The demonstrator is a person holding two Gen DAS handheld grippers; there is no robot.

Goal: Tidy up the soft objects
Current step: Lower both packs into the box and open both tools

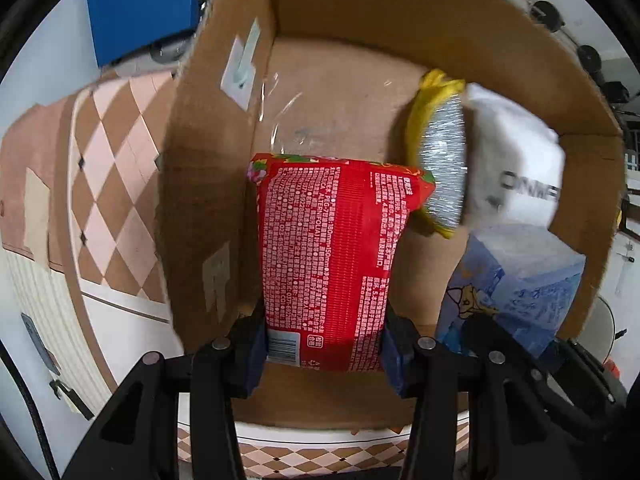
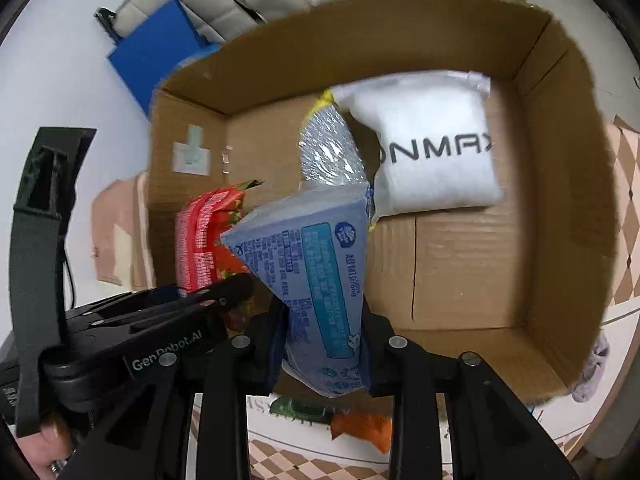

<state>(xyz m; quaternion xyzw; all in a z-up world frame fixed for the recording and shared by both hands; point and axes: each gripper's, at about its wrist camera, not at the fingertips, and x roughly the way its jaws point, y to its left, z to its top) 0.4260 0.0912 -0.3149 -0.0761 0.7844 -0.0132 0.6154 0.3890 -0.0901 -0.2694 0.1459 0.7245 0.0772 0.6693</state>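
The left gripper point(image 1: 324, 344) has its fingers point(image 1: 394, 360) pinching one red packet point(image 1: 332, 256) by its lower end, holding it upright inside the cardboard box point(image 1: 208, 184), close to the box's left wall. The right gripper point(image 2: 324, 354) has its fingers point(image 2: 268, 356) pinching one pale blue tissue pack point(image 2: 316, 280), held above the box floor just beside the red packet. Deeper in the box sit one white pouch point(image 2: 428, 148) with black lettering and one silver padded bag point(image 2: 332, 152) with a yellow edge (the two overlap, the bag to the pouch's left). The box rests on a surface point(image 1: 108, 184) patterned in brown and pink diamonds. Beyond it there is a blue panel point(image 1: 140, 4) against a pale wall. On the surface near the box's front lie one orange item point(image 2: 364, 428) and one lilac cloth point(image 2: 592, 372).
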